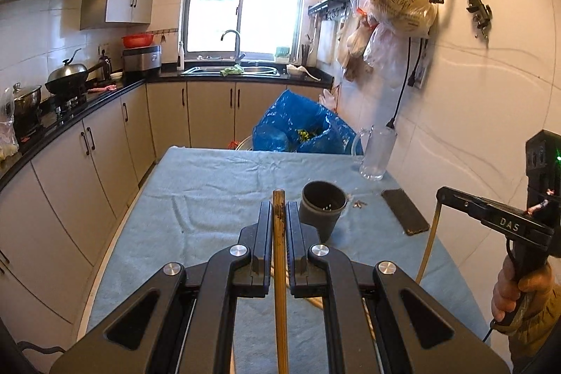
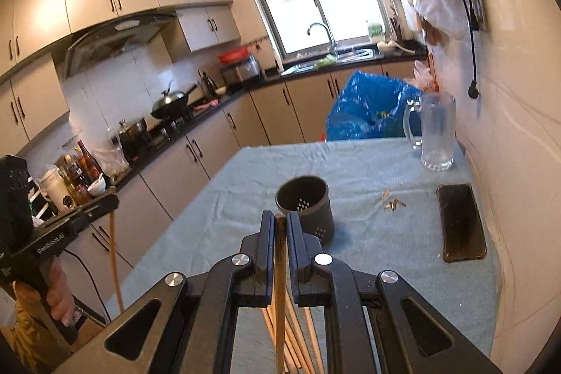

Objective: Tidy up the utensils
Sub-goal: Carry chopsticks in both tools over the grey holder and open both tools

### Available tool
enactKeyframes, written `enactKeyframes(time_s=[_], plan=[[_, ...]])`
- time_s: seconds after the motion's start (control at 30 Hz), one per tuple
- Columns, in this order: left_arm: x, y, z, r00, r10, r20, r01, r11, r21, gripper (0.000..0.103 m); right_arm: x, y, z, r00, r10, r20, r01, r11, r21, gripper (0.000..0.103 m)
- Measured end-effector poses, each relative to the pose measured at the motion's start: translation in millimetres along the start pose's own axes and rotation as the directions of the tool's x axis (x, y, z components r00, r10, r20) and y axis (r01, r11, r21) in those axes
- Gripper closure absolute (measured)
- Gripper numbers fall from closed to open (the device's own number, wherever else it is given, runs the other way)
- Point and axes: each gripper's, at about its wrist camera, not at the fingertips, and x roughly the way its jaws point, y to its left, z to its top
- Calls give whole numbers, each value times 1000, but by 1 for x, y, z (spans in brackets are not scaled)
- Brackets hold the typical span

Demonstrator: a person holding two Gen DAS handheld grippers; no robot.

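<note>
Bamboo chopstick (image 1: 279, 255) clamped upright between the fingers of our left gripper (image 1: 279, 209), its stained top end poking just above the fingertips. Our right gripper (image 2: 280, 223) is likewise closed on a second chopstick (image 2: 279, 269), dark at the top and hanging down between the jaws. In the left wrist view the right gripper shows at the right edge, held in a hand (image 1: 519, 290) with a mustard sleeve, its chopstick dangling below the tip. In the right wrist view the left gripper shows at the far left in the same way.

Worktop (image 1: 217, 184) covered with a blue-grey cloth. On it, just beyond both gripper tips, stands a dark grey perforated utensil holder (image 2: 304, 205), upright, mouth open, nothing in it that we can see. More chopsticks (image 2: 298, 332) lie on the cloth near us, under the right gripper, partly hidden by the frame.

Right of the holder: a few small scraps (image 2: 392, 203), then a dark phone (image 2: 461, 221) lying flat close to the tiled wall. Farther back on the right, a clear glass mug (image 2: 436, 132) near the worktop's far edge. Blue plastic bag (image 1: 301, 125) behind the far edge.
</note>
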Motion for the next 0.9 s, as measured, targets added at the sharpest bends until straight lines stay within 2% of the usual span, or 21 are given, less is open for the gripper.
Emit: enactKeyframes(time_s=[0.27,0.47,0.7,0.9], plan=[[0,-7,14,998,4,62,-2,999,-36,97,-12,8,15,999,3,50,-2,1000,-21,96],[12,-7,38,994,10,110,-1,996,-84,97,-18,9,36,996,3,93,-1,1000,-22,96],[45,-14,85,983,25,184,-3,993,-118,97,-10,11,85,986,-11,167,16,1000,-26,96],[91,-26,129,964,64,258,-25,988,-150,97,21,4,135,975,-35,220,37,999,-7,95]])
